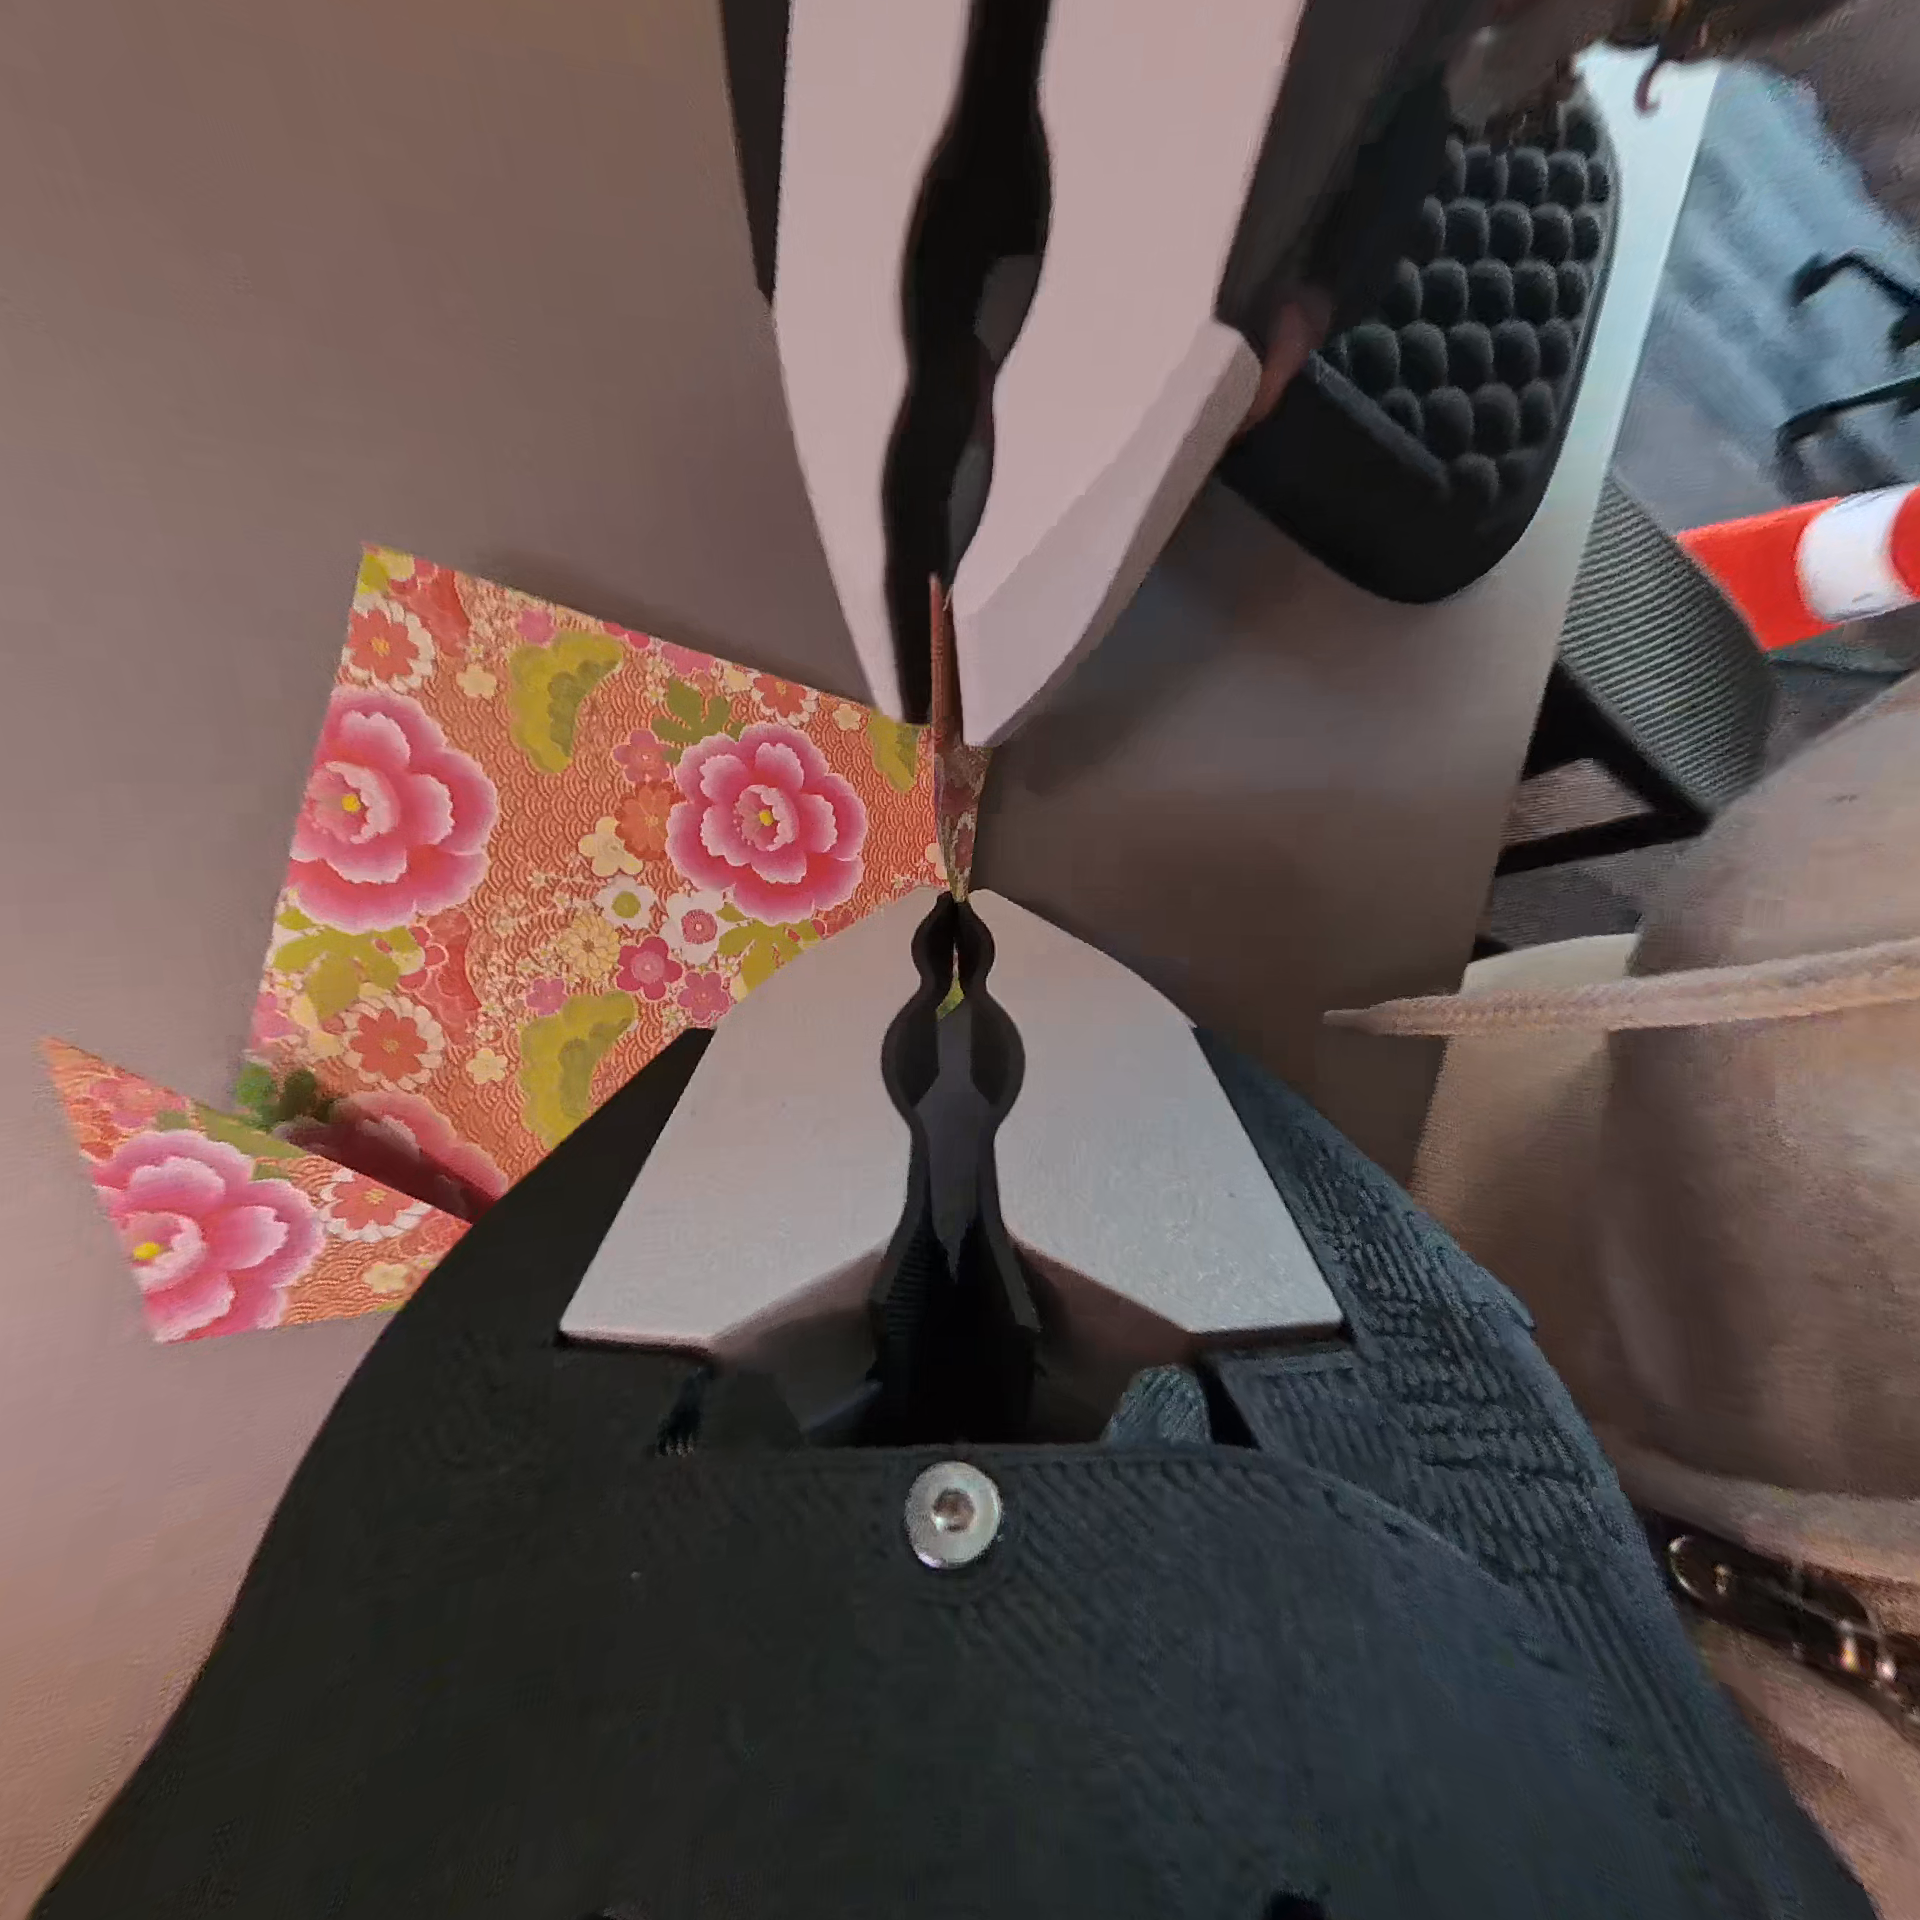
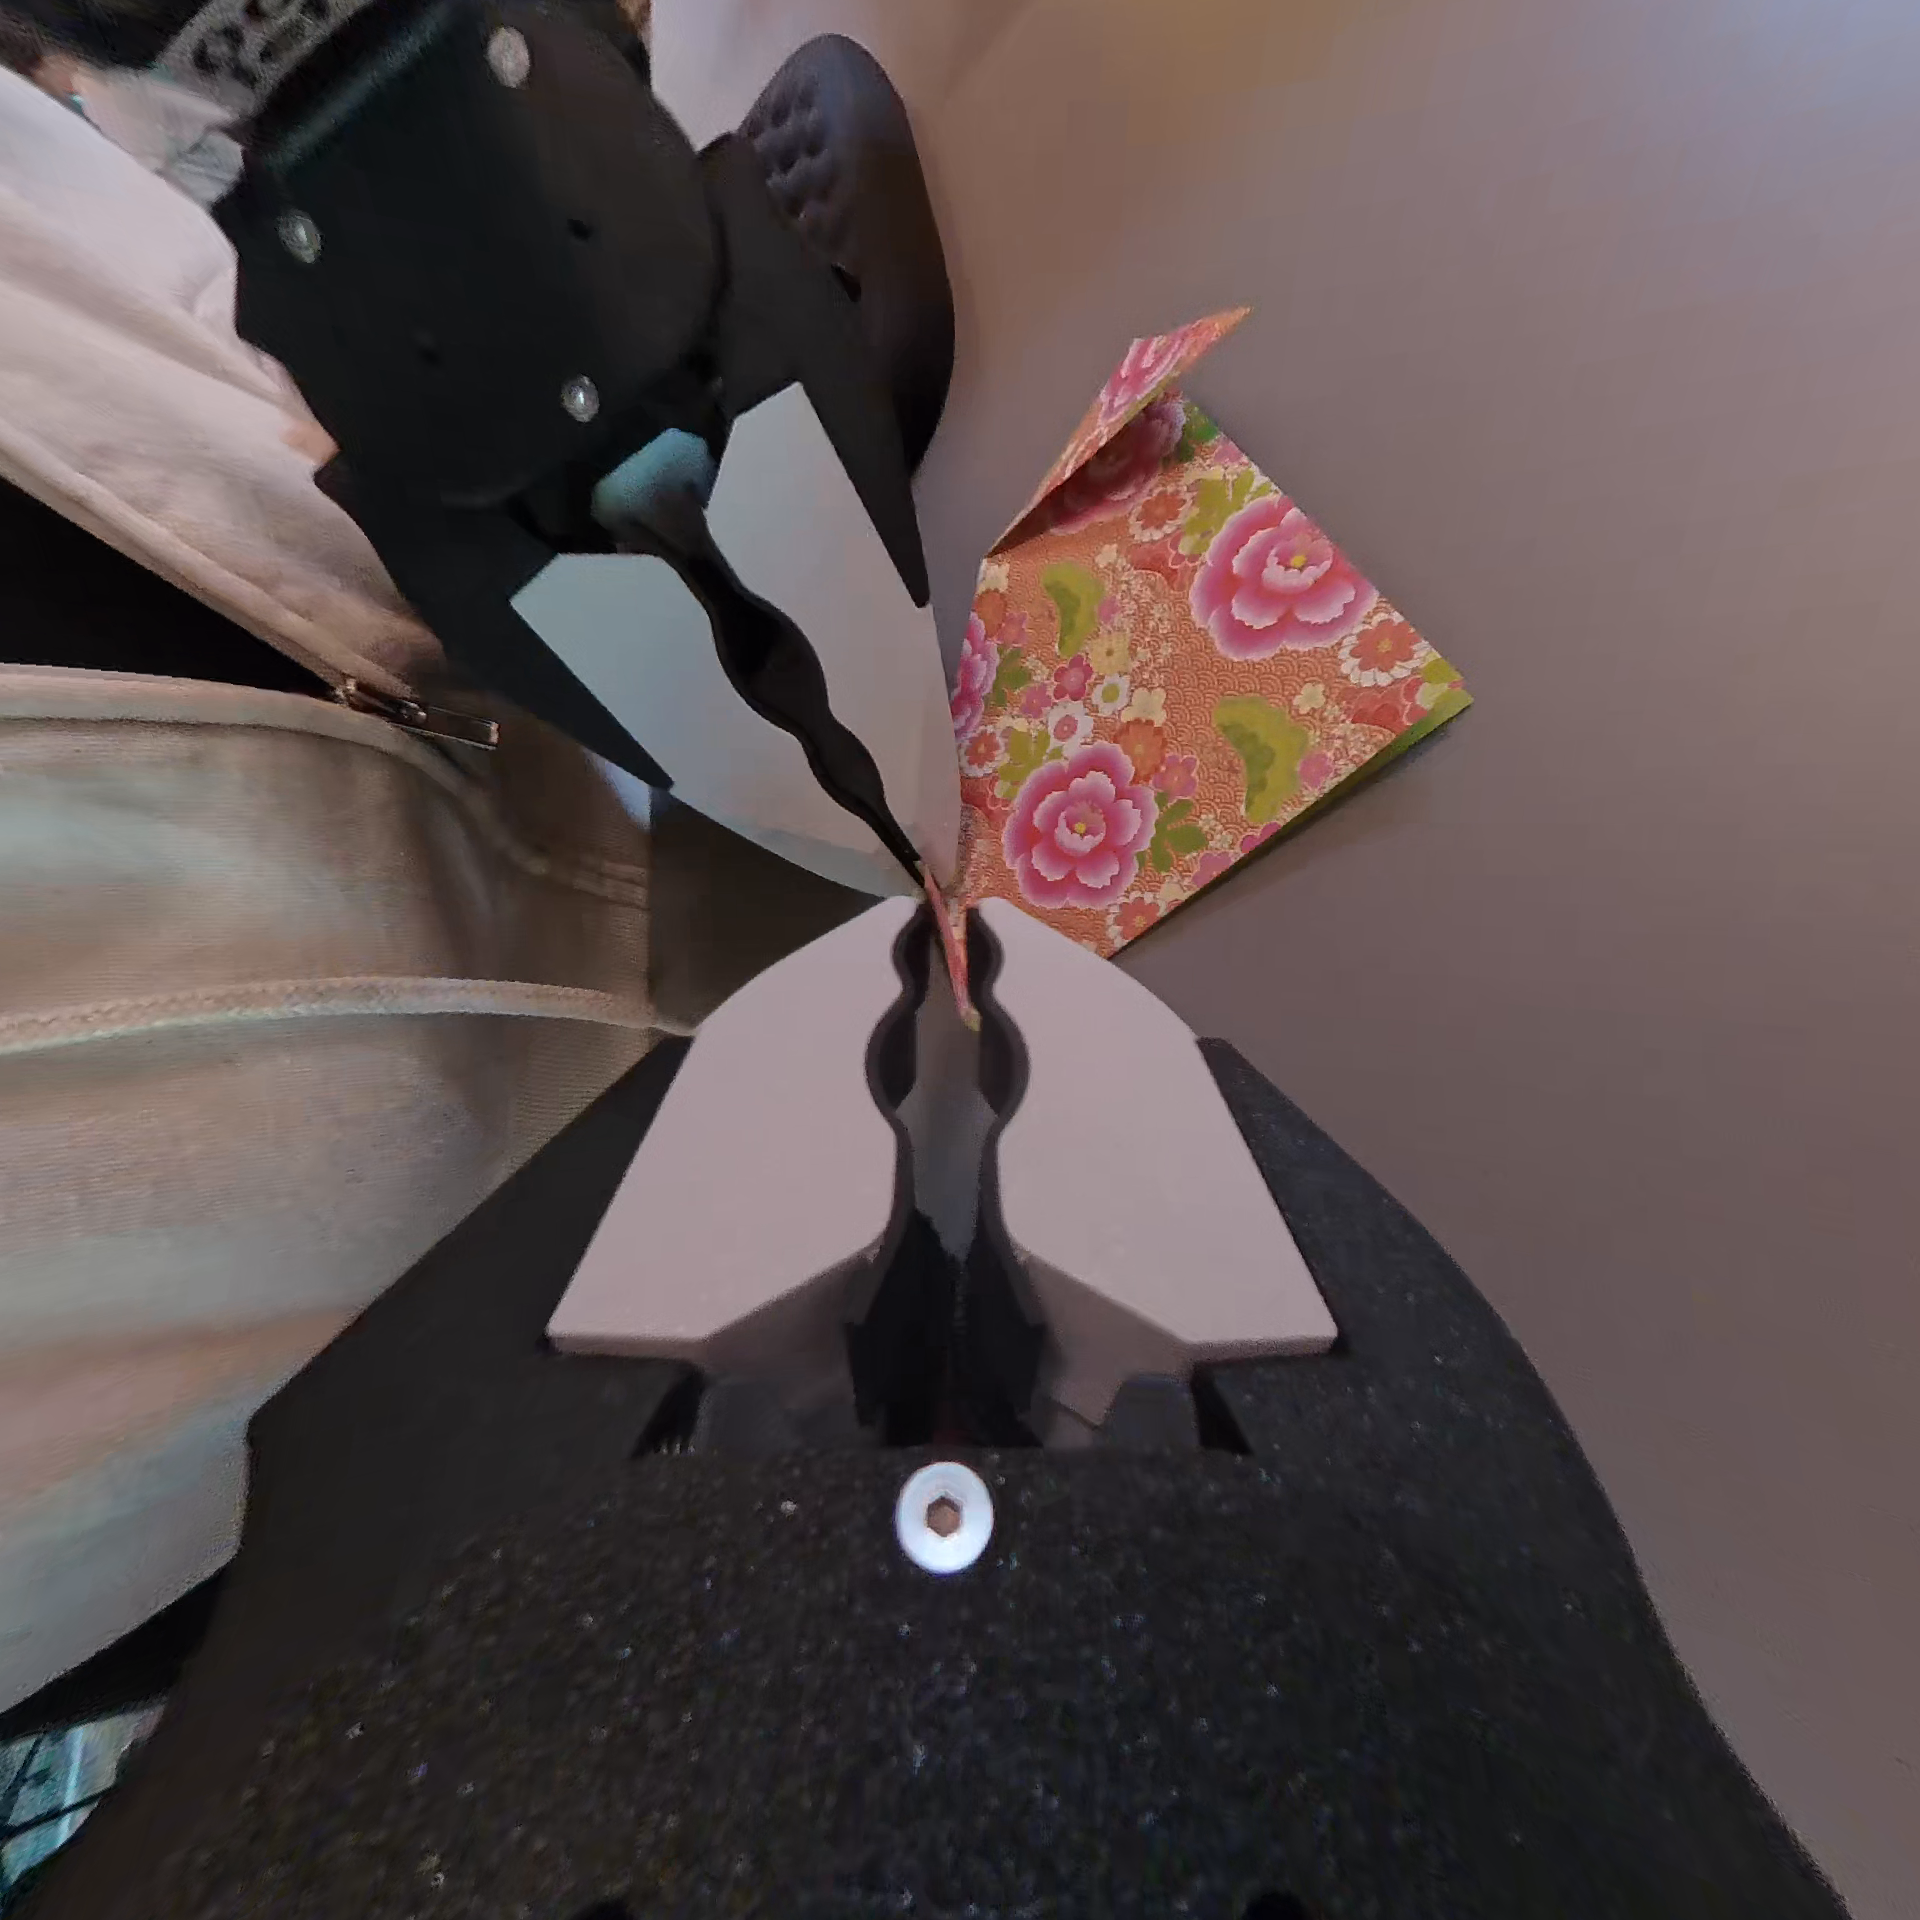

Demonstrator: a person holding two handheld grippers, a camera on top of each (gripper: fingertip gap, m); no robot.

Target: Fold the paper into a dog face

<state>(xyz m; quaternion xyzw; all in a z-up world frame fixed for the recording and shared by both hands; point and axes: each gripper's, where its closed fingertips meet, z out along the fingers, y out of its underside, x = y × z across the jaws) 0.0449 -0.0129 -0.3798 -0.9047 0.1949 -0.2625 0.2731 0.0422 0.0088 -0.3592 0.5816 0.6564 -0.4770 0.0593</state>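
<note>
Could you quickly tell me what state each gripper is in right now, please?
Left gripper: shut on a corner of the floral paper.
Right gripper: shut on the same corner's raised flap.

My left gripper (image 1: 956,914) and right gripper (image 2: 948,935): black textured shells, pale grey wavy-edged jaws, one silver screw each; beige zipped jacket (image 2: 260,935).

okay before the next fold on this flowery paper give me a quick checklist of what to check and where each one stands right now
1. Right gripper pinching the floral paper corner: ok, the corner sits between its nearly closed fingertips.
2. Left gripper gripping the same corner: ok, tips shut at the paper's edge.
3. Grippers clear of each other: not ok, their tips almost meet.
4. Far ear flap folded: ok, though it stands up a little.
5. Paper flat on the table: cannot tell near the pinched corner.
</note>
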